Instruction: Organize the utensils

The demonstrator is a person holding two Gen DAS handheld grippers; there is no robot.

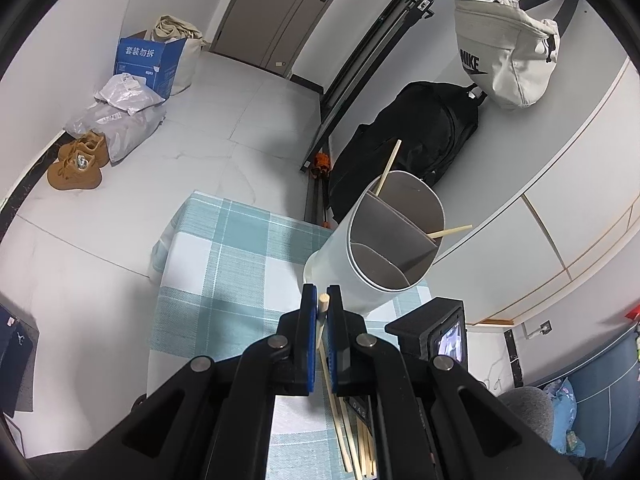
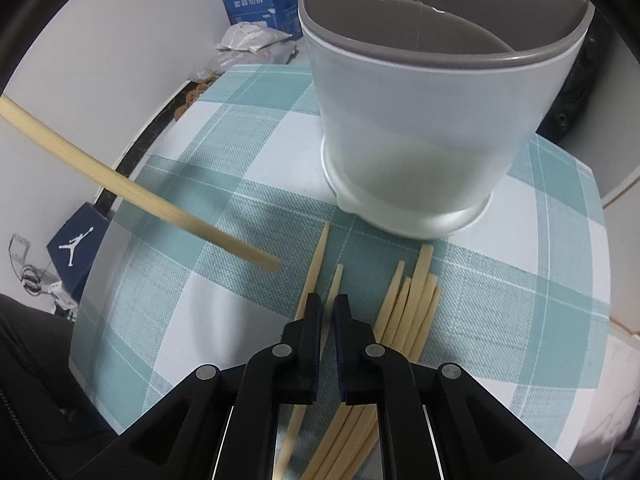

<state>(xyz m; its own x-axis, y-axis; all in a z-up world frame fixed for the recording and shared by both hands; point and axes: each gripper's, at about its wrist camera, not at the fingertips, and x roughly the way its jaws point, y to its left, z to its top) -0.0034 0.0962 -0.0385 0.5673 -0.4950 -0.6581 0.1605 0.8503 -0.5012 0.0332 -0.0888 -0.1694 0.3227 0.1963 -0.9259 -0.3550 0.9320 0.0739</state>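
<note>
From my left wrist view, my left tongs [image 1: 324,304] are pressed together on a single chopstick [image 1: 322,310], its blunt end poking just past the pads and its length trailing back beneath the tongs; I hold it near that end, I judge, so the rest can be tipped over a rim; the divided utensil holder [image 1: 372,248] stands just to the right and a little farther off on the checked cloth of the surface [image 1: 224,264], its grey insert splitting it into compartments; two chopsticks already lean out of it, one [image 1: 387,168] from the far compartment and one [image 1: 450,231] over the right rim; more loose sticks [image 1: 356,444] lie near, under my tongs.

From my right wrist view, my right tongs [image 2: 327,314] point steeply down with the pads nearly together, and they seem to pinch one thin chopstick [image 2: 335,286] that runs up between them from the cloth, though I cannot be sure the pads press on it; another stick [image 2: 316,272] lies just left of it; a bundle of chopsticks [image 2: 416,304] lies just right, tips toward the holder; the chopstick from my other hand crosses the left of the picture, above the surface; the holder stands far and close ahead, so a short lift should reach it.
</note>
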